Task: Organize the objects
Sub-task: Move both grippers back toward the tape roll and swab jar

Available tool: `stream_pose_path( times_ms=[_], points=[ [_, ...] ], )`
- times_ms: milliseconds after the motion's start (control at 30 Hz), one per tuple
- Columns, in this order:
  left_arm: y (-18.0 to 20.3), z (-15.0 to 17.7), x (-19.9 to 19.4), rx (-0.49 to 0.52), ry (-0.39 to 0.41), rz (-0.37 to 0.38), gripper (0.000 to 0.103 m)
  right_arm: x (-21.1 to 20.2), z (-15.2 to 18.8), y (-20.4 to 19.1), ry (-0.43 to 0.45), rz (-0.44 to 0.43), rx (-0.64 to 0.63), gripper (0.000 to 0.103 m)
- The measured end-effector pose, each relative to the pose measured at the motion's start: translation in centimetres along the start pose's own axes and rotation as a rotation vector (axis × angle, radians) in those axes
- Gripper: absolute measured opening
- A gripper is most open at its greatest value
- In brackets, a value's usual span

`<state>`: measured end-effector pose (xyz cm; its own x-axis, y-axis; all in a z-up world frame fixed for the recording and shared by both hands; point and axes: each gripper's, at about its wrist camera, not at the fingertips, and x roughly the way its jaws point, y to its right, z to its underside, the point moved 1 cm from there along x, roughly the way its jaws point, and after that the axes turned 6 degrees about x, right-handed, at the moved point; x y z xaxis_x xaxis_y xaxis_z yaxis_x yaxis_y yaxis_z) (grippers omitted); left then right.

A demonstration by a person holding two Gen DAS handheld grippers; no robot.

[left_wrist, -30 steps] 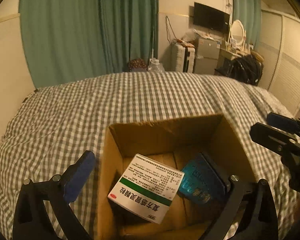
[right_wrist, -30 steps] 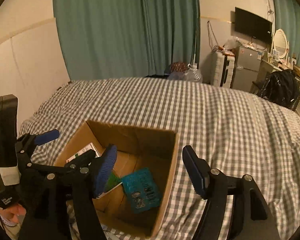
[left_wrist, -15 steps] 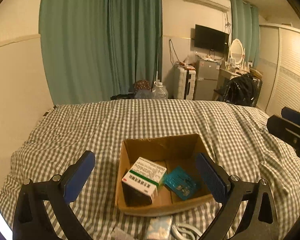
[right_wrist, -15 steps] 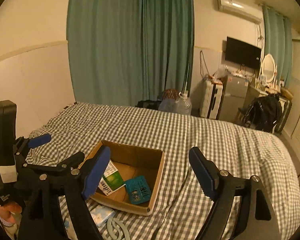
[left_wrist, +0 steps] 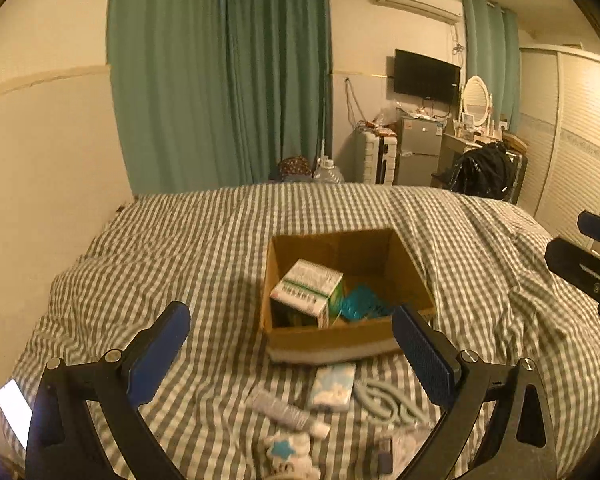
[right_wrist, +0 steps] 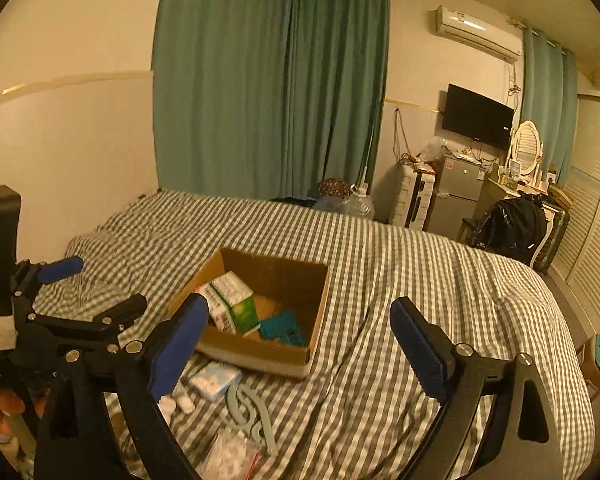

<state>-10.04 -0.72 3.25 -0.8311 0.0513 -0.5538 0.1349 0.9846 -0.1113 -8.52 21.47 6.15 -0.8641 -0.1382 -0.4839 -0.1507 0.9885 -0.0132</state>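
Cardboard box (left_wrist: pixel 332 334), brown and open-topped, sits on the grey-and-white checked bed (left_wrist: pixel 204 248). Inside I see a white-and-green medicine carton (left_wrist: pixel 306 294) tilted against the left wall, beside a flat teal packet (left_wrist: pixel 362 304). My left hand-held gripper (left_wrist: pixel 290 354) and right hand-held gripper (right_wrist: pixel 296 344) both hang spread wide and empty, short of the box. A tissue pack (left_wrist: pixel 332 386) lies just before it.
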Motion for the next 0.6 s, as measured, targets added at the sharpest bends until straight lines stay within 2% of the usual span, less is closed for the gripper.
stream_pose_path(
  times_ms=[200, 333, 600],
  points=[
    [-1.1, 4.5, 0.3, -0.042, -0.058, -0.027, 0.103, 1.0, 4.1, -1.1, -0.070, 0.002, -0.009, 0.093],
    [-0.7, 8.0, 1.2, -0.021, -0.106, -0.052, 0.103, 2.9, 7.1, -1.8, -0.141, 0.000, -0.016, 0.093],
    [0.3, 14.8, 3.3, -0.017, -0.256, -0.009, 0.103, 6.3, 12.9, -3.0, -0.296, -0.031, -0.021, 0.092]
  ],
)
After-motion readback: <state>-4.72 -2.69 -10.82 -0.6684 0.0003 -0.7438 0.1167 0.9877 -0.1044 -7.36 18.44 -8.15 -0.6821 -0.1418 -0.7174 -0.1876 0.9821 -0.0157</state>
